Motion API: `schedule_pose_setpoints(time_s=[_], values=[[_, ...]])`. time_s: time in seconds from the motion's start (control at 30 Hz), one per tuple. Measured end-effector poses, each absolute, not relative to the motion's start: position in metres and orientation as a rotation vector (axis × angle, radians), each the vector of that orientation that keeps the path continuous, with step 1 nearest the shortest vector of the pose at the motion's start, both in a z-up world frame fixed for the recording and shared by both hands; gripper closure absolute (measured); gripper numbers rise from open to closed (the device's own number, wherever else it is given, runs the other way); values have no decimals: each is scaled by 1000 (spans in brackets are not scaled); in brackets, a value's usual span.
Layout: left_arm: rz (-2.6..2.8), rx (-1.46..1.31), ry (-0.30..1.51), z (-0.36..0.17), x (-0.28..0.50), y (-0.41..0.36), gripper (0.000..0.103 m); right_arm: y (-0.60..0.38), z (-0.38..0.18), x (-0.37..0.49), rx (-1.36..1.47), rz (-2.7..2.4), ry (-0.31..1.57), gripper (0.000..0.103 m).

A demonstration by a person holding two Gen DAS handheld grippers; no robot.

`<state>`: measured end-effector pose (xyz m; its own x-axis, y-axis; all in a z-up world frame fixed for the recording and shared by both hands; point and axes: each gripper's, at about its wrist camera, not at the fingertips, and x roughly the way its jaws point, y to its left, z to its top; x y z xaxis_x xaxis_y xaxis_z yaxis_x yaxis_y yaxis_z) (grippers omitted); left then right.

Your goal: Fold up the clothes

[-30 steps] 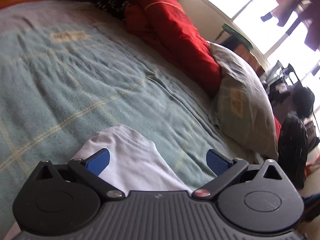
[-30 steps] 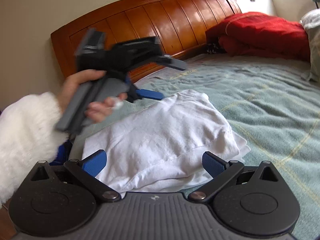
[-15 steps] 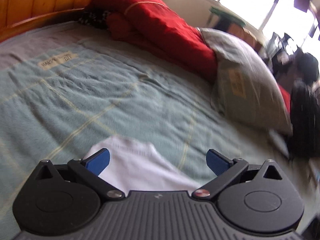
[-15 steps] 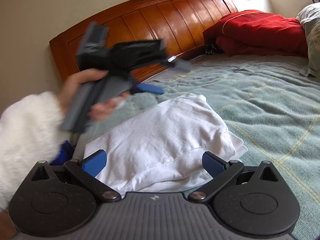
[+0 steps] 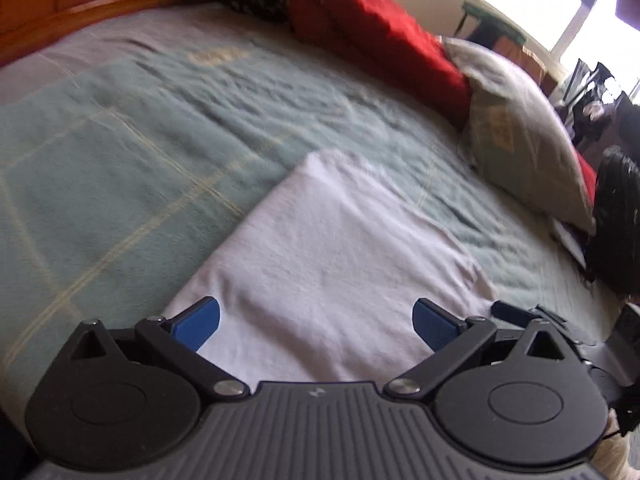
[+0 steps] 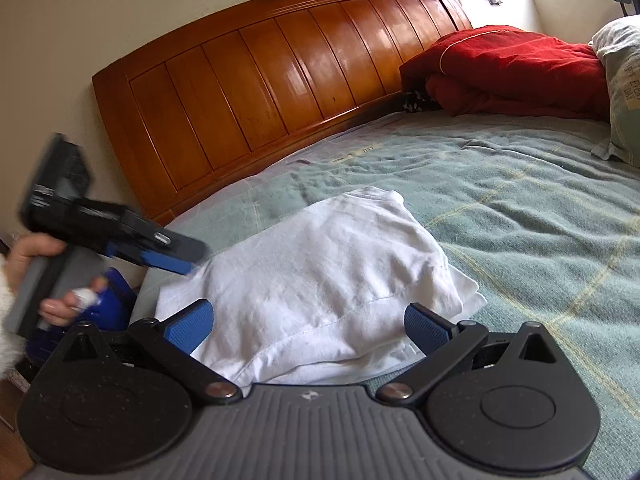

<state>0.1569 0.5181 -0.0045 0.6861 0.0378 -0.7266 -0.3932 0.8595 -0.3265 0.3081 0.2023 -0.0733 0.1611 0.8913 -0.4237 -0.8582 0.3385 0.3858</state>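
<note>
Left wrist view: looks forward and down along the left gripper (image 5: 316,322), low and close over the folded white cotton garment (image 5: 336,256), facing across the green checked woven blanket (image 5: 120,148) toward the bright window beyond.
Right wrist view: sits low behind the right gripper (image 6: 308,324), close to the garment's (image 6: 320,276) near edge, facing the curved orange-brown wooden headboard (image 6: 280,80) ahead.
Shared ground: both views take in the garment, the blanket (image 6: 520,208), the crumpled red quilt (image 5: 384,40) (image 6: 512,68) and the grey pillow (image 5: 520,136) (image 6: 620,80).
Cross-sight: the right wrist view catches the left gripper (image 6: 168,258) ahead to its left; the left wrist view shows a dark tool edge at its lower right.
</note>
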Motion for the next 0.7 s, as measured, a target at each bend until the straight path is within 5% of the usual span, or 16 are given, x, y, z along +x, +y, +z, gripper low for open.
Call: schedule_pose_setpoints(time_s=[0.23,0.53,0.7], values=[[488,-18,799,-8,82,436,1,223,-46,266,-153,1279,555,0],[516,-58,763,-50,24,386,1,243,-47,207,-403,1321,477,1],[484,-182,715,-63,8,374,1,216,-58,164,-605,1346,321,34]])
